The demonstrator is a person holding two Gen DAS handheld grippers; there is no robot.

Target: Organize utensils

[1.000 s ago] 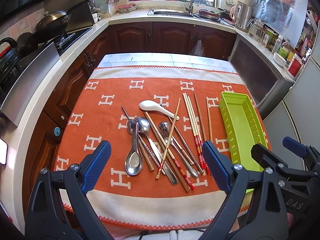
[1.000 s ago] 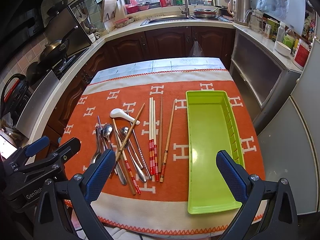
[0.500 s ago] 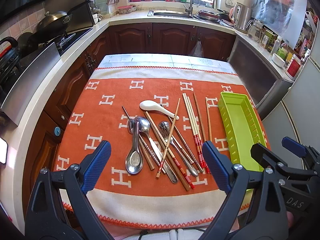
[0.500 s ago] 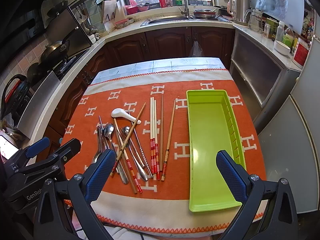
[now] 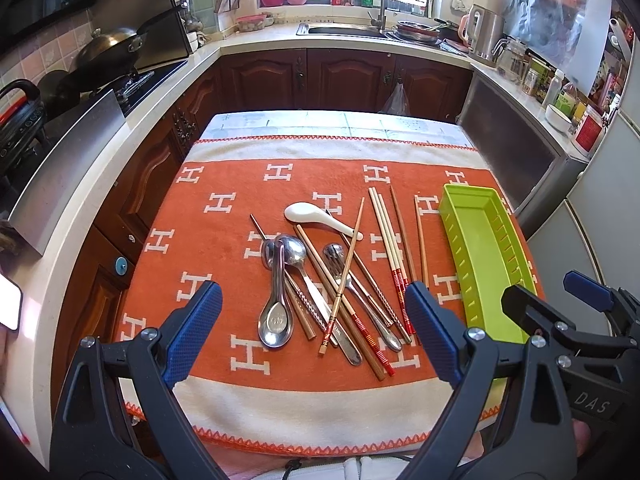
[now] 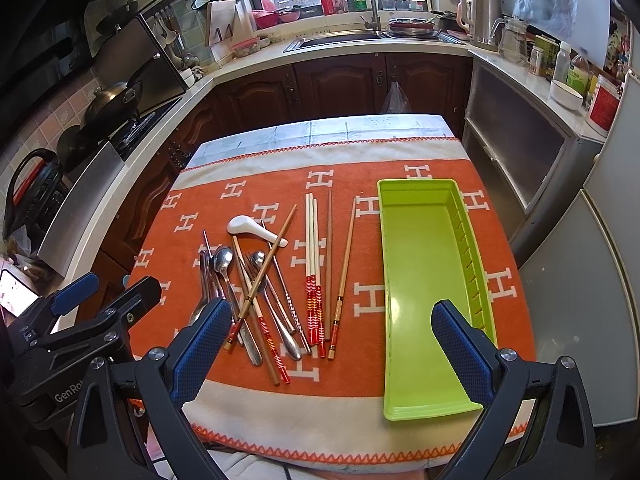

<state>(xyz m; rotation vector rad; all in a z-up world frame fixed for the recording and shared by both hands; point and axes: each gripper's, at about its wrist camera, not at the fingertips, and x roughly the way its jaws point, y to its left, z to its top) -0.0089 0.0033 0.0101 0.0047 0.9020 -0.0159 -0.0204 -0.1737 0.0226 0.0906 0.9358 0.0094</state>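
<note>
A loose pile of utensils lies on the orange cloth (image 5: 224, 248): metal spoons (image 5: 276, 316) (image 6: 222, 260), a white ceramic spoon (image 5: 308, 214) (image 6: 244, 226), a fork (image 5: 340, 260) and several chopsticks (image 5: 394, 264) (image 6: 314, 272), some crossing each other. A lime-green tray (image 5: 480, 256) (image 6: 424, 280) stands empty to their right. My left gripper (image 5: 314, 336) hovers open above the near edge in front of the pile. My right gripper (image 6: 332, 356) is open too, above the near edge between the chopsticks and the tray. Neither holds anything.
The cloth covers a small table (image 6: 320, 128) in a kitchen. A counter with a stove and wok (image 5: 108, 48) runs along the left, a sink (image 6: 340, 40) at the back, steel appliances (image 6: 520, 152) on the right. A phone screen (image 5: 10, 304) glows at far left.
Both grippers have crept slightly forward and lower toward the table; the utensils and tray have not moved. Both stay open.
</note>
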